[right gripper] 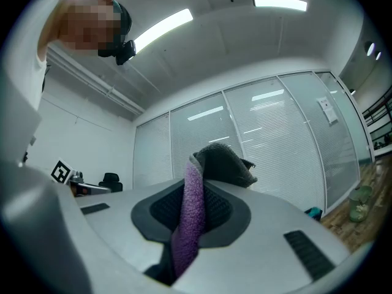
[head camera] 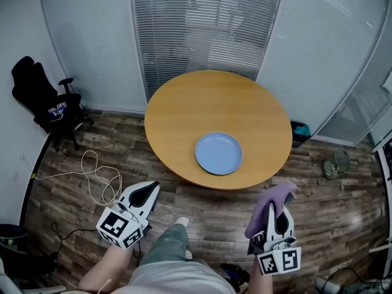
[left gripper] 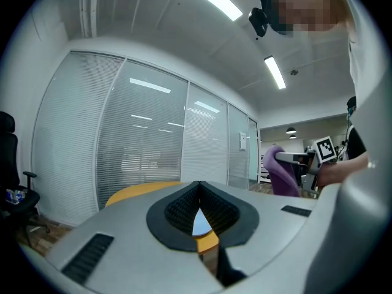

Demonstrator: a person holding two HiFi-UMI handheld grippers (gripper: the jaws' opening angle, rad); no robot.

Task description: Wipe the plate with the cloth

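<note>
Nearest us is our own leg [head camera: 170, 242], with a gripper held low on either side of it, well short of the table [head camera: 184, 103]. The right gripper [head camera: 275, 216] has its jaws clamped on the cloth [head camera: 270, 206]. A purple fold runs down between the pads and a grey flap flops over the tips, so the loose end faces forward, ready, we judge, to serve as the wiping face. The left gripper [head camera: 151, 188] has its jaws pressed together with nothing in them; we reckon it is kept free to steady the plate [head camera: 218, 153]. The plate lies bare and blue on the near part of the table, well apart from both grippers. Wiping has not yet begun; we must first bring the cloth forward and down onto the plate.
</note>
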